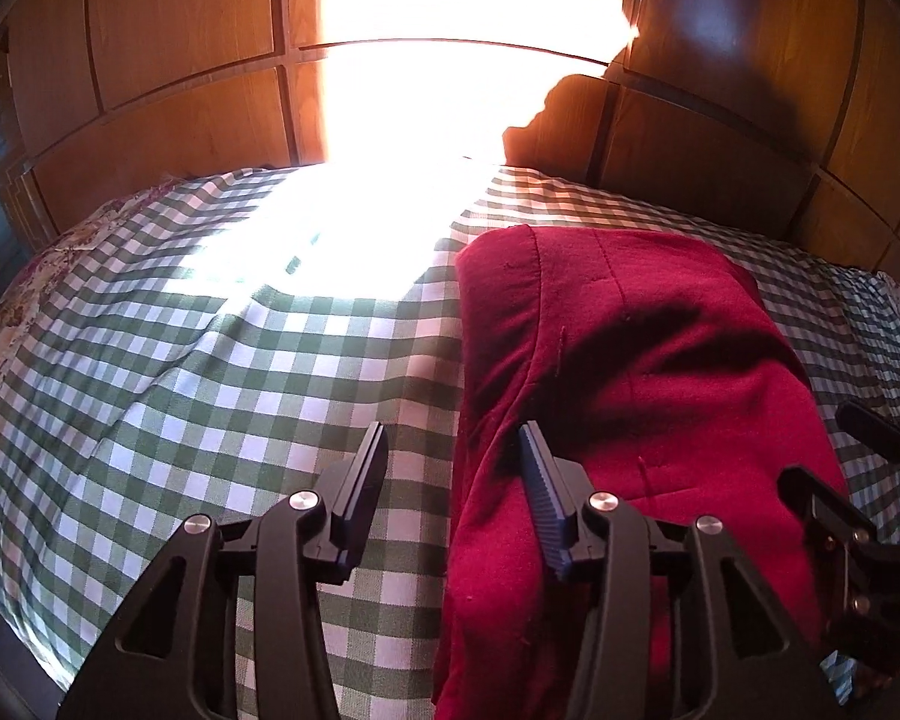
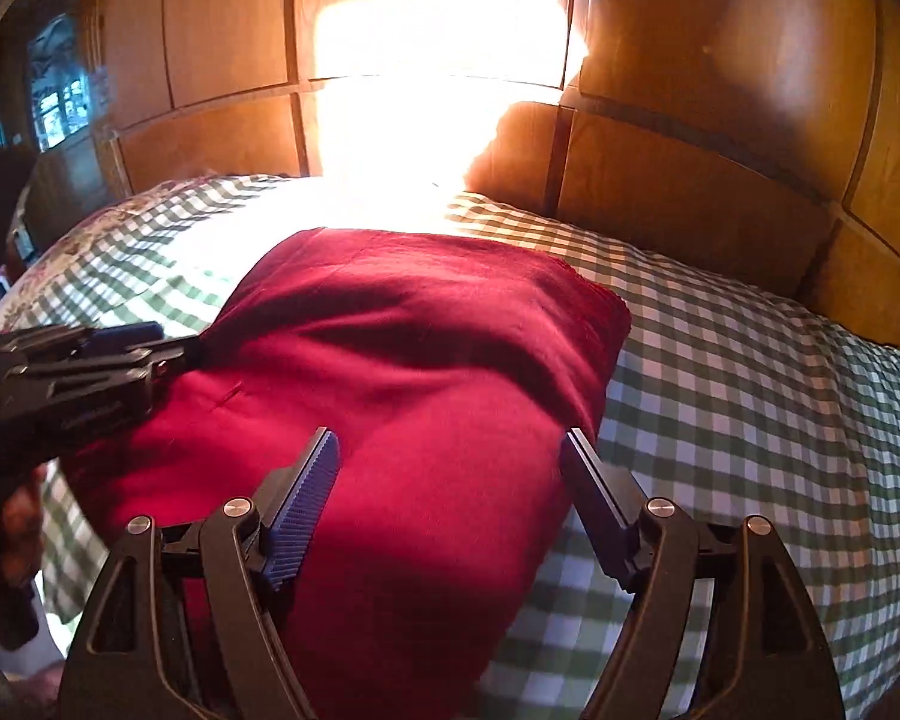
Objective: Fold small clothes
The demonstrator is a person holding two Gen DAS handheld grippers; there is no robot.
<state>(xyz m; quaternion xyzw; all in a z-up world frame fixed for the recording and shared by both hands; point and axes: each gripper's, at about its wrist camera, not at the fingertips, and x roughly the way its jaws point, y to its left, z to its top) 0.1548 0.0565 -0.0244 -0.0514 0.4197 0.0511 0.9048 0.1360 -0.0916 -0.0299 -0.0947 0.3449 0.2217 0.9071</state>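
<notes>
A dark red garment (image 1: 630, 360) lies folded over on a green-and-white checked bedspread (image 1: 240, 372). My left gripper (image 1: 456, 438) is open and straddles the garment's left edge, one finger over the bedspread, the other over the red cloth. My right gripper (image 2: 450, 444) is open above the garment (image 2: 426, 360) near its right edge. The left gripper also shows in the right wrist view (image 2: 150, 342) at the garment's left side. The right gripper shows at the right edge of the left wrist view (image 1: 858, 480).
A wooden panelled headboard (image 1: 168, 60) runs along the far side of the bed. A bright sunlight patch (image 1: 402, 138) washes out the wall and bedspread. A floral cover (image 1: 24, 300) lies at the bed's left edge. A window (image 2: 60, 96) is at far left.
</notes>
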